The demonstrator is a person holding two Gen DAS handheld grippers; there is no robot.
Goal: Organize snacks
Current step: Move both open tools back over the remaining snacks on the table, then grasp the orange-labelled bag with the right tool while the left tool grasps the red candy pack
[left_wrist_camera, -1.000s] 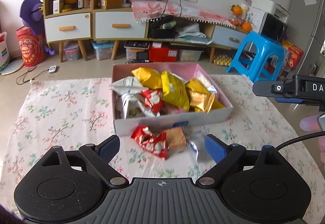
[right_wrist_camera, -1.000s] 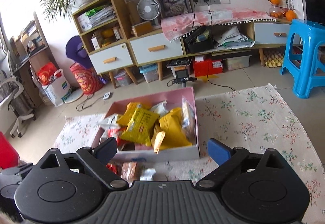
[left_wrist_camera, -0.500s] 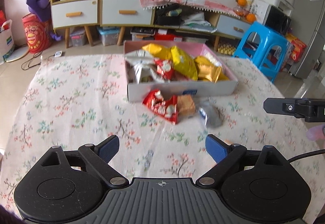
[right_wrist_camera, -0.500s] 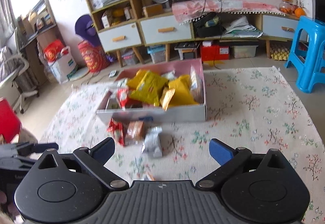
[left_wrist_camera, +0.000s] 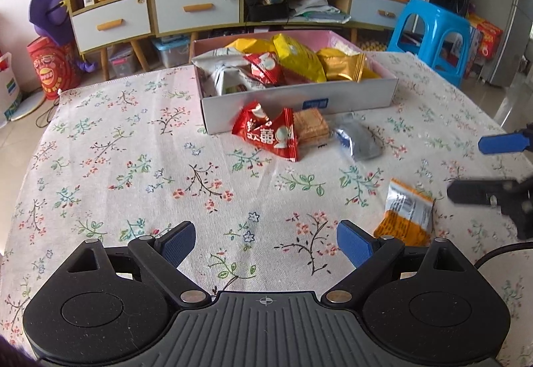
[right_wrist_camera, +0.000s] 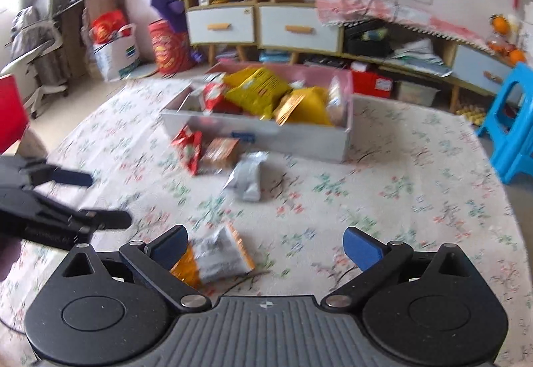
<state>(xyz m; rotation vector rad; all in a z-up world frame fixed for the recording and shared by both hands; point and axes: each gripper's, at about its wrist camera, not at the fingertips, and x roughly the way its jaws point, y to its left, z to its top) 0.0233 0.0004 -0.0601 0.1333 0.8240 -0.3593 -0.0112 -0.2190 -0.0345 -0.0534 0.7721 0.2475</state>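
The snack box sits far across the floral tablecloth, well filled; the orange packet lies loose, nearest you; its long axis appears to run left-right. Your right gripper, jaws spread and empty, is closer, packet toward its left finger; your left gripper, equally spread, has it just right.

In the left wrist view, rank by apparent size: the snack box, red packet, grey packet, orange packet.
1. Snack box
2. Red packet
3. Orange packet and grey packet: too alike to rank, and the orange one lies nearer the camera.
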